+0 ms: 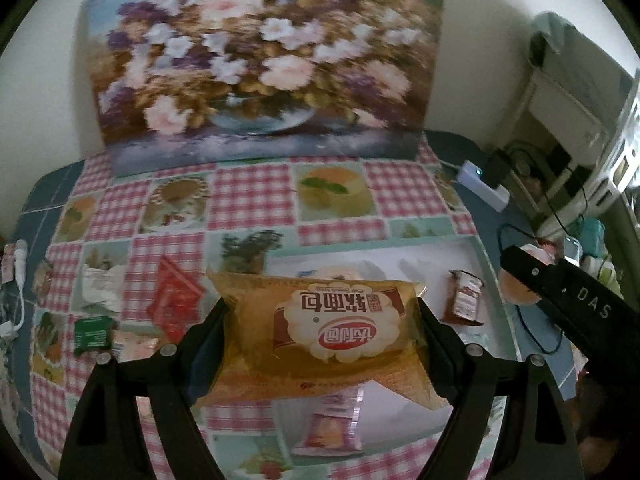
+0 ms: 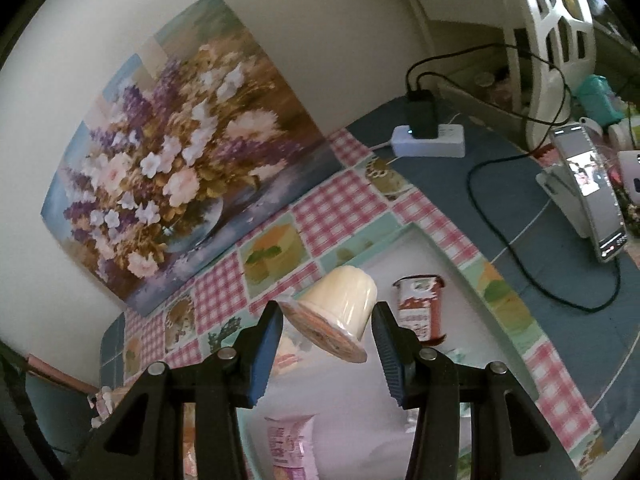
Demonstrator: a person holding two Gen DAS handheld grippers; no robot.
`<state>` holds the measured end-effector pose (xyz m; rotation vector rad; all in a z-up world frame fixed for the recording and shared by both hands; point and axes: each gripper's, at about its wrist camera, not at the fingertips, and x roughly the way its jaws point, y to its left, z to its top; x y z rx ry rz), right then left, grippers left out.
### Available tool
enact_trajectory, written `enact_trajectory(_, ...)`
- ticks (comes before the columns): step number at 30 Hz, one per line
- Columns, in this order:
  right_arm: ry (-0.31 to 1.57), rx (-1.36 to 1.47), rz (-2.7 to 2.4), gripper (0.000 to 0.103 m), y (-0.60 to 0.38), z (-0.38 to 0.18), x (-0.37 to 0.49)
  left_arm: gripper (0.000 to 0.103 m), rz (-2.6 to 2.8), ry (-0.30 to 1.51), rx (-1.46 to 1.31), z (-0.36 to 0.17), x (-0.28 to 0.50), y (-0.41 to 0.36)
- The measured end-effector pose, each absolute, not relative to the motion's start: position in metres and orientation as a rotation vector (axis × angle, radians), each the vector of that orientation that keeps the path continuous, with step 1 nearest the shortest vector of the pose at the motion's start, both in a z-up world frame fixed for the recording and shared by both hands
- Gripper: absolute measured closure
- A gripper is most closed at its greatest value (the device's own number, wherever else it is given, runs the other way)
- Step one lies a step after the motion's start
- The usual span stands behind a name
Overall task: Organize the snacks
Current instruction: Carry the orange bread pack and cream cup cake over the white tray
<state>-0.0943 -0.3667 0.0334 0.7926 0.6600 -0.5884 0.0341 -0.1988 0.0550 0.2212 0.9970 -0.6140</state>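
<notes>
My left gripper [image 1: 320,320] is shut on a golden bread packet [image 1: 324,332] with a red and white label, carried above the near edge of a white tray [image 1: 490,264]. My right gripper [image 2: 328,344] is shut on a cream pudding cup [image 2: 340,308], which hangs tilted with its printed lid toward the camera, over the same tray [image 2: 440,248]. In the tray lie a brown snack packet [image 1: 464,298] [image 2: 420,306] and a pink packet [image 1: 332,428] [image 2: 290,440]. In the left wrist view one of the right gripper's fingers [image 1: 560,294] reaches in from the right with the cup [image 1: 516,290].
Left of the tray, a red packet [image 1: 174,300], a green packet [image 1: 91,334], a small pink packet [image 1: 134,346] and a white wrapper [image 1: 100,280] lie on the checked cloth. A flower painting [image 1: 260,60] leans at the back. Right: a power strip [image 2: 428,140], cables, a phone on a stand [image 2: 596,196].
</notes>
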Motion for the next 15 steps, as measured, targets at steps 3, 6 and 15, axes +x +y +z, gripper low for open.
enact_trajectory(3, 0.667, 0.769, -0.611, 0.054, -0.370, 0.034, -0.098, 0.017, -0.634, 1.008, 0.244, 0.047, 0.027, -0.215)
enact_trajectory(6, 0.671, 0.781, -0.600, 0.054, -0.375, 0.031, -0.100, 0.017, -0.647, 1.019, 0.258, 0.038, 0.022, -0.226)
enact_trajectory(15, 0.803, 0.793, -0.561, 0.053, -0.373, -0.003, -0.084, 0.017, -0.630, 1.099, 0.308, -0.012, 0.023, -0.243)
